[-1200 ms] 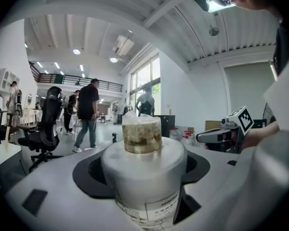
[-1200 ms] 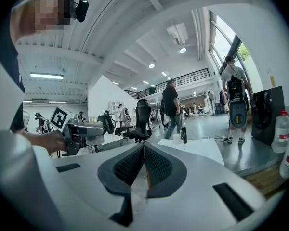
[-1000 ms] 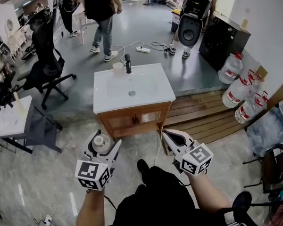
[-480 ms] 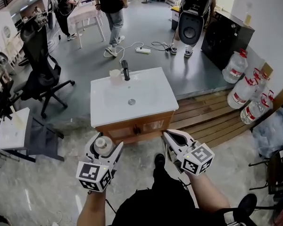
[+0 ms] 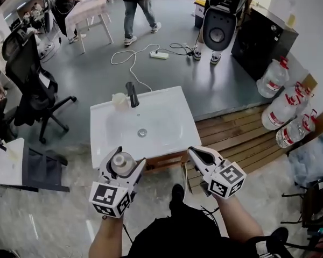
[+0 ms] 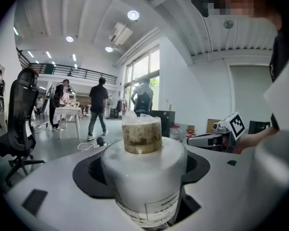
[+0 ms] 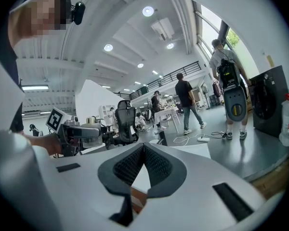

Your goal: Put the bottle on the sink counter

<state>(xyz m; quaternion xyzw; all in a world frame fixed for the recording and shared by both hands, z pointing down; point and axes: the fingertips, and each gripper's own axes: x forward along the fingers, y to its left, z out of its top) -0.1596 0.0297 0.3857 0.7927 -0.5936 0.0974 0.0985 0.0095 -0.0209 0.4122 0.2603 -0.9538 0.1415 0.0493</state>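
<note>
Grey floor fills a big workshop hall, with a white sink counter (image 5: 172,98) on a wooden cabinet in the middle of the head view. On the counter's far edge stands a black faucet (image 5: 132,94), with a pale cup (image 5: 119,99) just left of it. A drain (image 5: 142,133) sits in the basin. Right of the counter lies wooden decking (image 5: 231,133), and beyond that stand water jugs (image 5: 273,79) against the wall. A black office chair (image 5: 29,74) is on the left, and people walk at the far end near a table (image 5: 89,12).

The person holds both grippers low, close to the body. The left gripper (image 5: 124,160) is clamped on the bottle (image 6: 144,177), its jaws pressing both sides of the white body. The bottle stands upright, with a tan cap wrapped in clear film, and a label shows low on its front. In the head view it appears at the counter's near left edge, held in the air and not resting on the counter.

The right gripper (image 5: 195,152) is empty: its jaws meet at the tips, with nothing between the ribbed pads (image 7: 156,165). It hangs at the counter's near right corner, well apart from the left one.
</note>
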